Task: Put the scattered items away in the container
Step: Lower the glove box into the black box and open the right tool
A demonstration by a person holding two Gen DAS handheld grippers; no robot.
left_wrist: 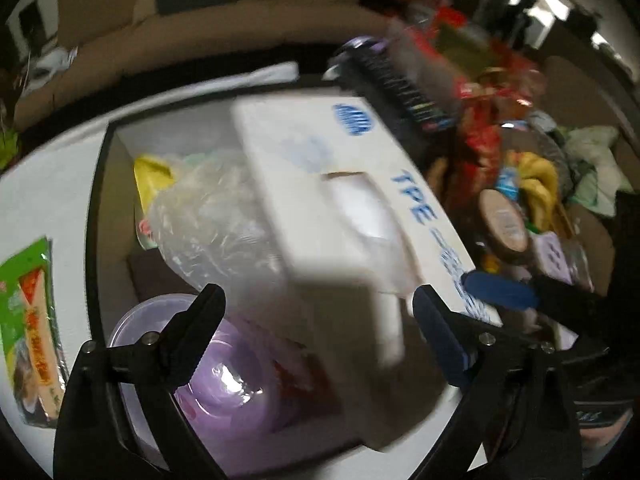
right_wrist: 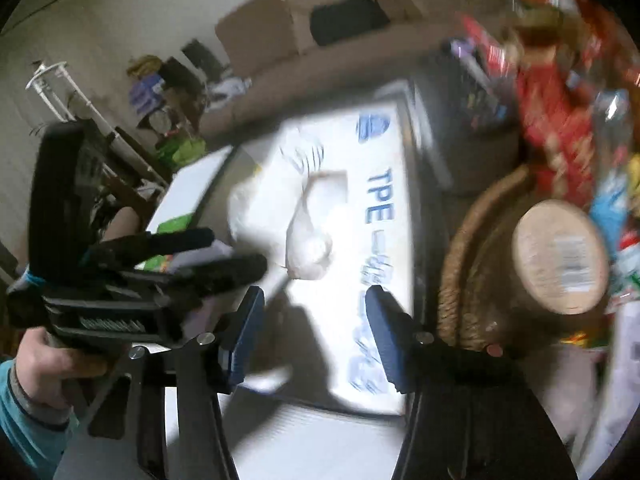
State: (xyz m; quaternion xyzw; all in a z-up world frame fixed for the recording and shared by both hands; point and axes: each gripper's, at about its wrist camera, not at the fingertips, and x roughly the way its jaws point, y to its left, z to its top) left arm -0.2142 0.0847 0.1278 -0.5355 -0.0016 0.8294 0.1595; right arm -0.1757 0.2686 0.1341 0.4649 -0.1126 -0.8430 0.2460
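Lying tilted across the open top of the dark-rimmed rectangular cardboard container (left_wrist: 105,184) is a white rectangular cardboard glove box (left_wrist: 340,200) with blue "TPE" lettering along one long side and a blue round logo near its far corner. Its top has a torn oval opening with pale, soft gloves bulging out. Both views are smeared by motion blur, so fine print is unreadable.

Inside the container, under and beside the box, sit a crinkled clear plastic bag (left_wrist: 208,216), a translucent purple round plastic tub (left_wrist: 224,380) with a glossy lid, and a yellow packet (left_wrist: 154,174). On the white tabletop (left_wrist: 44,192) left of the container lies a flat green snack packet (left_wrist: 30,320).

To the right is a woven wicker basket (right_wrist: 460,248) holding a round tan-lidded jar (right_wrist: 560,256), amid red wrappers.

The left gripper (left_wrist: 318,316) points steeply down over the container, its black jaws wide apart with the box's near end between them; whether the pads press on it cannot be told. The right gripper (right_wrist: 314,320), blue-padded, hovers over the box with jaws parted and nothing gripped. A hand (right_wrist: 44,364) in a teal sleeve holds the left tool.
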